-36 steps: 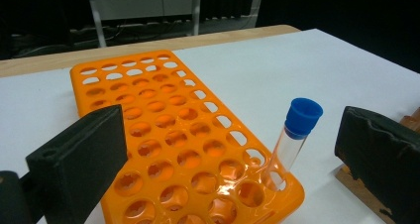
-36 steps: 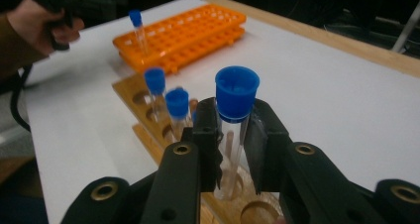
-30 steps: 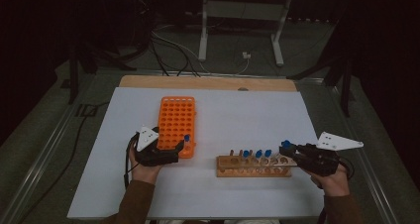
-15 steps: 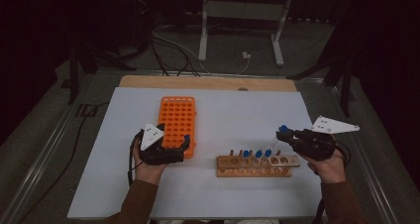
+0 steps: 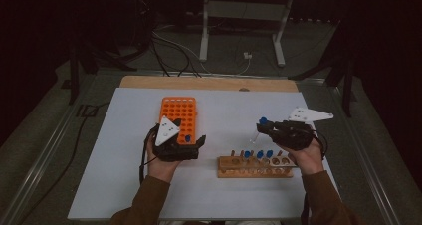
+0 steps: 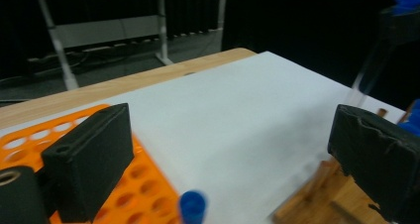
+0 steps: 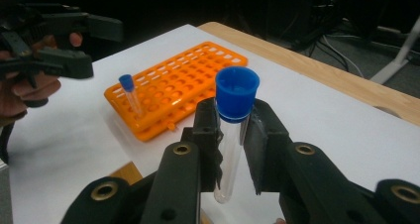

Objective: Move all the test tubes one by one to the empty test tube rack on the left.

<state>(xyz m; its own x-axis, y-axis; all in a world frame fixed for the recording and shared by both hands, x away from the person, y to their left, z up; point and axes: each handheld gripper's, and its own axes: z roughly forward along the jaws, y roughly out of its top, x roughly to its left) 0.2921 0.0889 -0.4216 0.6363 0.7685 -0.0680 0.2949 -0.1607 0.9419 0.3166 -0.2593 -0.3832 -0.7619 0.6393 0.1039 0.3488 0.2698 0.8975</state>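
Note:
My right gripper (image 5: 265,127) (image 7: 233,135) is shut on a clear tube with a blue cap (image 5: 262,121) (image 7: 236,97), held upright in the air above the left end of the wooden rack (image 5: 256,167). Several blue-capped tubes stand in that rack. My left gripper (image 5: 189,132) (image 6: 233,154) hovers at the near right corner of the orange rack (image 5: 177,110) (image 7: 173,85). Its jaws stand wide and have just been closing slightly. A blue-capped tube (image 5: 187,138) (image 6: 192,206) (image 7: 130,92) stands in the orange rack low between them, untouched by the pads.
White paper (image 5: 124,150) covers the table, with a wooden strip (image 5: 199,82) along the far edge. Cables and a metal stand (image 5: 244,16) lie on the dark floor beyond. The person's left hand and gripper (image 7: 54,35) appear in the right gripper view.
My right gripper has carried its tube up and to the left, away from the wooden rack's right end. The left gripper has shifted right along the orange rack's near end.

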